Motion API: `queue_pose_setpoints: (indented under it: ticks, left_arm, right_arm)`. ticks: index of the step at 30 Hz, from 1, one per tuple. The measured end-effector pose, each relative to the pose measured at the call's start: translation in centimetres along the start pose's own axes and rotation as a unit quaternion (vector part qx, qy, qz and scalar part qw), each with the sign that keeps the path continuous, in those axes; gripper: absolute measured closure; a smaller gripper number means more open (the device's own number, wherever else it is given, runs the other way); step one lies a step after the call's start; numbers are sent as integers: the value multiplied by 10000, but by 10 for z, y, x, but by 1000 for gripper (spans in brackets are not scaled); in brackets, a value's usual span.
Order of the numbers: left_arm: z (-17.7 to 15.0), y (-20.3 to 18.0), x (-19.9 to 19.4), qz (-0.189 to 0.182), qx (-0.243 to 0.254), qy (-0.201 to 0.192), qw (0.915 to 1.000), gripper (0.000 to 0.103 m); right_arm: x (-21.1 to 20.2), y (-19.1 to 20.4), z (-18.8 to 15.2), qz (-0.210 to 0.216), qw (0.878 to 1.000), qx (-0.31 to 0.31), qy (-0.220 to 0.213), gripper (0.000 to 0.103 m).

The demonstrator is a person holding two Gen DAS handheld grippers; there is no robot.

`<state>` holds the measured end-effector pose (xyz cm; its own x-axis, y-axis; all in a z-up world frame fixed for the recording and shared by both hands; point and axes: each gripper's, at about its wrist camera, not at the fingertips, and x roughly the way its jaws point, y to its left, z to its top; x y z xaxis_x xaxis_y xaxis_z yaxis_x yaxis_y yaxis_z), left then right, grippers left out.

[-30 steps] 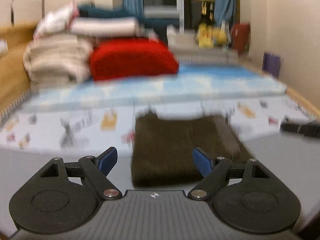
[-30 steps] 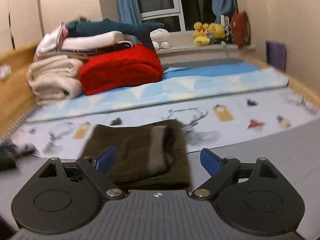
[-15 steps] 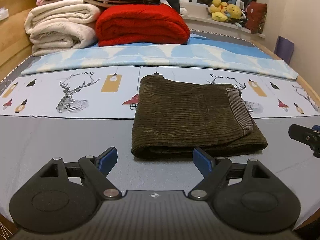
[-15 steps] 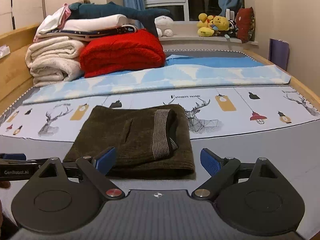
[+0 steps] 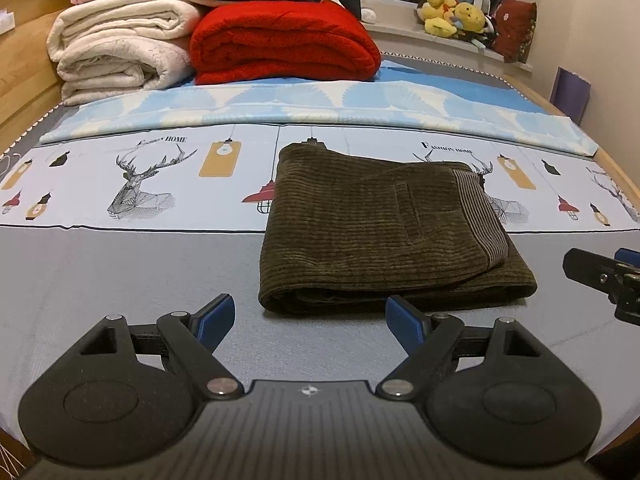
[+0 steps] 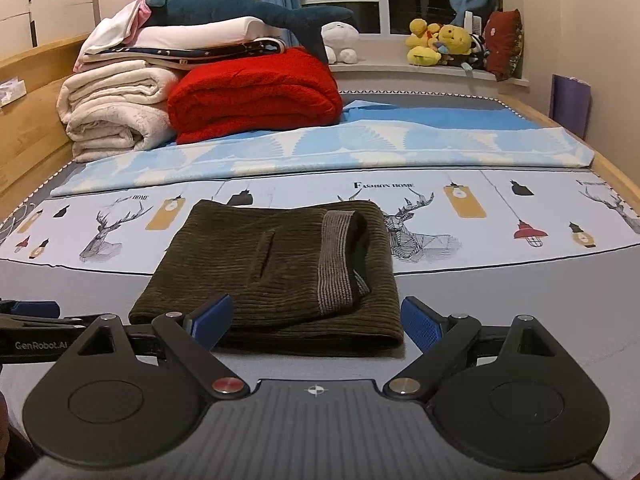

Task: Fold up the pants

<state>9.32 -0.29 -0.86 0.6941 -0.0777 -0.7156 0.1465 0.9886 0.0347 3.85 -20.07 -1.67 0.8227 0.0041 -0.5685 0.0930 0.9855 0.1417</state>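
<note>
Pants (image 5: pixel 384 232): folded, dead ahead of both claws; long axis crosswise
Left gripper (image 5: pixel 308 318): spread, empty
Right gripper (image 6: pixel 316 320): spread, empty, nearer

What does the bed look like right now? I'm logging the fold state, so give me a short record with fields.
garment: dark olive corduroy pants, folded into a compact rectangle
waistband: grey ribbed band on top, towards the right
surface: grey bed sheet with deer print
left gripper: open, empty, just short of the pants' near edge
right gripper: open, empty, near the pants' near edge
behind: folded red fleece blanket, stack of cream blankets, blue shark plush on top
</note>
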Motion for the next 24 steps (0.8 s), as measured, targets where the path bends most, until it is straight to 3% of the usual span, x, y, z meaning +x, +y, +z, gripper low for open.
queue_pose_setpoints:
  ticks: [24]
  left_arm:
    - [-1, 1, 3, -71, 58, 36, 10000, 16]
  right_arm:
    - [3, 4, 0, 68, 9999, -108, 60, 11]
